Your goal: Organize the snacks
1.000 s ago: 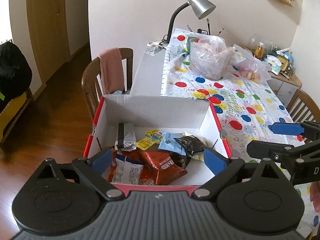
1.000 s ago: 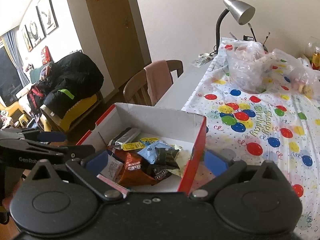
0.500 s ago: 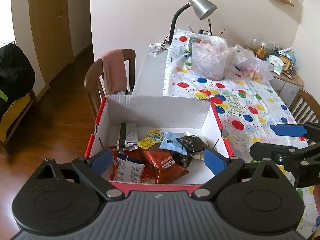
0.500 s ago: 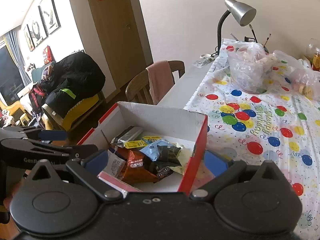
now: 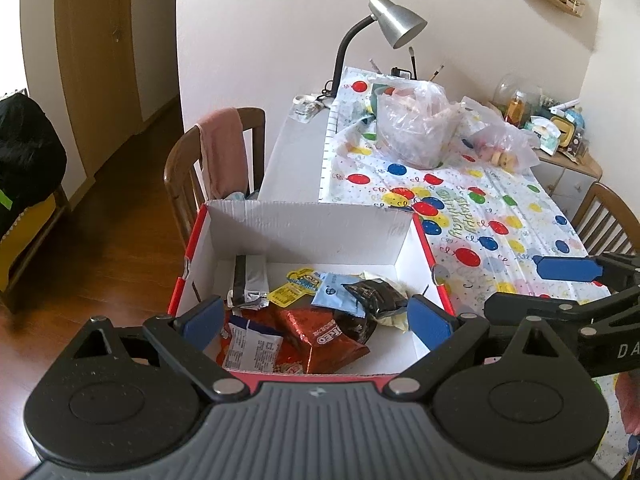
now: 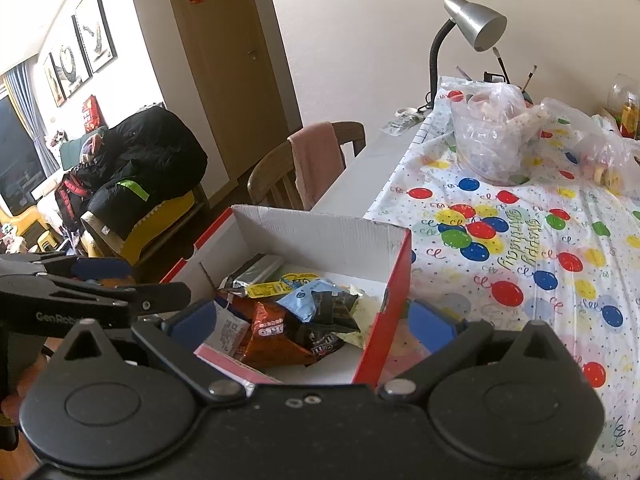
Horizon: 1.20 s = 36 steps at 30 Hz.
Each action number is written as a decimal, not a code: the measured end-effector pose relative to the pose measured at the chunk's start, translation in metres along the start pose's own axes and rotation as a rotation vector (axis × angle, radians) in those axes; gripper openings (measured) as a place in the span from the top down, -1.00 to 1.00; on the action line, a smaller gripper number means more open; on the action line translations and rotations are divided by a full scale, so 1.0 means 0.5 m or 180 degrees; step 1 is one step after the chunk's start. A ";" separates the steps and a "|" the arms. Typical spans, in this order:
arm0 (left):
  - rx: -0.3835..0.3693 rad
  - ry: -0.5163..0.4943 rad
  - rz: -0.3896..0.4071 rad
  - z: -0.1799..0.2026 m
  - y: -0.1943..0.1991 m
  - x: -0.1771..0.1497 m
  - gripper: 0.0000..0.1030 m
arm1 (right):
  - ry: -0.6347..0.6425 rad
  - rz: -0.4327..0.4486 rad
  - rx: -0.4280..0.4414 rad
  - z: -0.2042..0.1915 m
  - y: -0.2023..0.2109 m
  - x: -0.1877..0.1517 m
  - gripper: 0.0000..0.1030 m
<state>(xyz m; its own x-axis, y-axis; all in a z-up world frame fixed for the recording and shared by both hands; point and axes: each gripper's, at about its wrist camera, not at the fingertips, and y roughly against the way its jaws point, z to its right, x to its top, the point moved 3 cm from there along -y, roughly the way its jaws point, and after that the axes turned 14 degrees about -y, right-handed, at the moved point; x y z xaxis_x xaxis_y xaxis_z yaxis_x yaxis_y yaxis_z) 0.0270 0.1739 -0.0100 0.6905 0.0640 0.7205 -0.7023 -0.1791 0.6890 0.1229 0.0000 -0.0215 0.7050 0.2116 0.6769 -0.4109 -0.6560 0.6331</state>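
A red cardboard box (image 5: 304,224) with white inside walls stands at the table's near left corner. Inside lie several snack packets: a red Oreo bag (image 5: 324,334), a silver and black wrapper (image 5: 250,278), a blue packet (image 5: 334,294), a black packet (image 5: 374,294). My left gripper (image 5: 314,316) hovers open above the box's near side, nothing between its fingers. In the right wrist view the same box (image 6: 320,228) sits ahead, and my right gripper (image 6: 312,322) is open over its right wall, holding nothing. The Oreo bag (image 6: 272,334) lies in the box.
A balloon-print tablecloth (image 5: 480,208) covers the table. On it stand a clear plastic bag of items (image 5: 416,124), a second bag (image 5: 504,148) and a grey desk lamp (image 5: 396,20). A wooden chair with a pink cloth (image 5: 220,152) stands left of the table.
Both grippers have drawn back and risen slightly, so the box sits a little lower and farther in view. Both stay open. The snacks have not moved.
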 end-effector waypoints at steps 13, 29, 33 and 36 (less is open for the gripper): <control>-0.0012 0.0009 0.0027 0.004 0.006 0.002 -0.91 | -0.0018 -0.0004 -0.0002 -0.002 0.001 -0.002 -1.00; -0.0053 0.0014 0.0050 0.017 0.014 0.001 -0.91 | -0.0060 -0.0010 -0.0043 0.001 0.005 -0.008 -1.00; -0.0058 0.0012 0.0043 0.022 0.015 0.000 -0.91 | -0.0078 -0.0010 -0.0046 0.005 0.006 -0.010 -1.00; -0.0057 0.0016 0.0040 0.022 0.015 0.000 -0.91 | -0.0082 -0.0010 -0.0045 0.007 0.006 -0.011 -1.00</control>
<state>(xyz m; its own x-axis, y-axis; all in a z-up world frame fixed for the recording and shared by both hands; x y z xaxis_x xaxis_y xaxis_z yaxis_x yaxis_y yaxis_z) 0.0235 0.1618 -0.0057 0.6808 0.0667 0.7295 -0.7140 -0.1622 0.6811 0.1198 -0.0056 -0.0244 0.7209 0.1949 0.6651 -0.4166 -0.6451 0.6405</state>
